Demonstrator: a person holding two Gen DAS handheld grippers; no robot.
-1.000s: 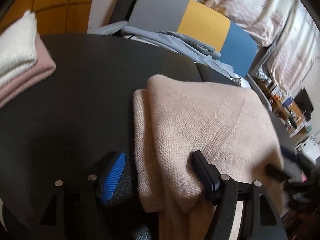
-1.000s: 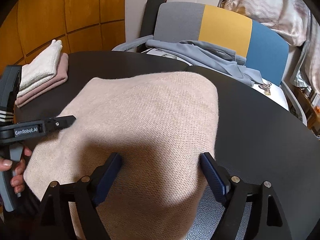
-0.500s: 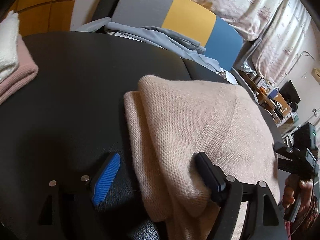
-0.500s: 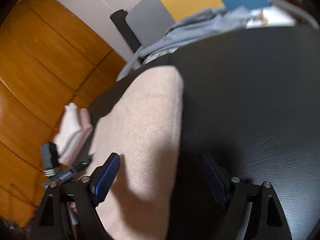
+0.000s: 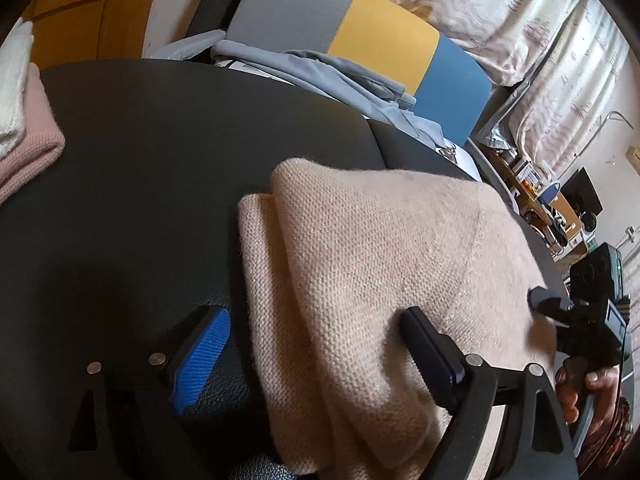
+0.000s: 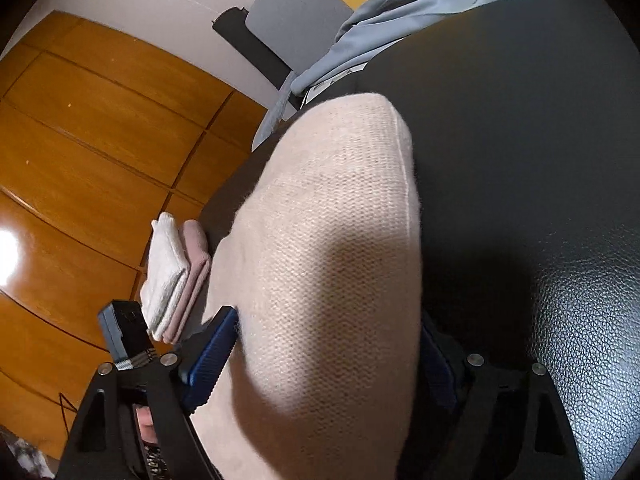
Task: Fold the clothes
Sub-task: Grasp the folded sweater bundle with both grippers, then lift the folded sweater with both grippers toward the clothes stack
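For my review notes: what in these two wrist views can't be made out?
- Beige sweater: near end cut off by the bottom edge, both views.
- Right claw: right fingertip hidden behind the sweater.
- Folded stack: cropped by the left wrist view's edge.
- Shelf clutter: too small.

Left gripper (image 5: 316, 356) is pointing downward with its jaws standing wide apart, gripping nothing. Right gripper (image 6: 320, 364) is also spread wide and tilted downward. A hand (image 5: 588, 396) is wrapping around the right gripper's handle.
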